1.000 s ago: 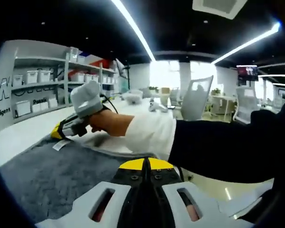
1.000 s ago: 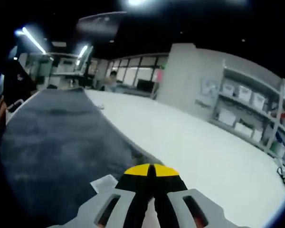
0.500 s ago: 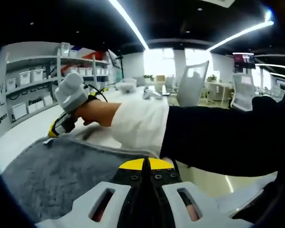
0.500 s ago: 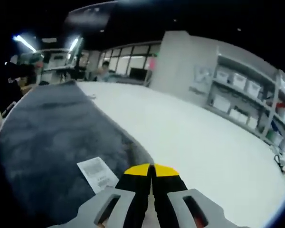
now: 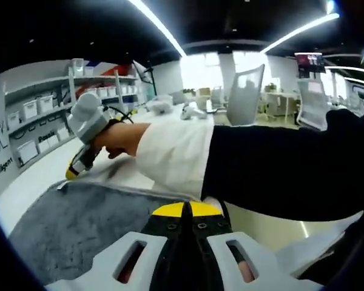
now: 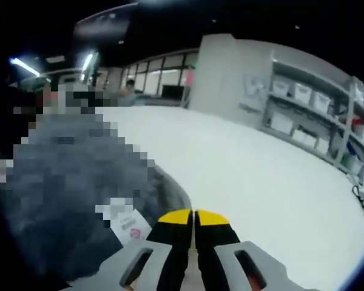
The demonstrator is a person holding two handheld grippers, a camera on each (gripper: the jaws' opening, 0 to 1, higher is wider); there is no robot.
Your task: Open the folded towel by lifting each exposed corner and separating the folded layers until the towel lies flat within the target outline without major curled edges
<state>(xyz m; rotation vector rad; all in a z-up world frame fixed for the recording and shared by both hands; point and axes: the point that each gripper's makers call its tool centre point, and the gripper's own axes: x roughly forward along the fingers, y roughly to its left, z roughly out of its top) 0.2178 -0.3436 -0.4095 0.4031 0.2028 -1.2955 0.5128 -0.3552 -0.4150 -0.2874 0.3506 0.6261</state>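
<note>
Dragging the fluffy dark grey towel (image 5: 79,224) flat over the white table (image 6: 255,176), both claws are pinching its edge: the left gripper (image 5: 186,209) nearest, the right gripper (image 5: 71,172) drawing farther away, tightening the cloth, its white tag (image 6: 130,227) newly exposed

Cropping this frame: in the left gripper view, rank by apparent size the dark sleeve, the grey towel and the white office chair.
1. Dark sleeve, though it is close to the camera.
2. Grey towel.
3. White office chair, far off, so it looks smallest.
</note>
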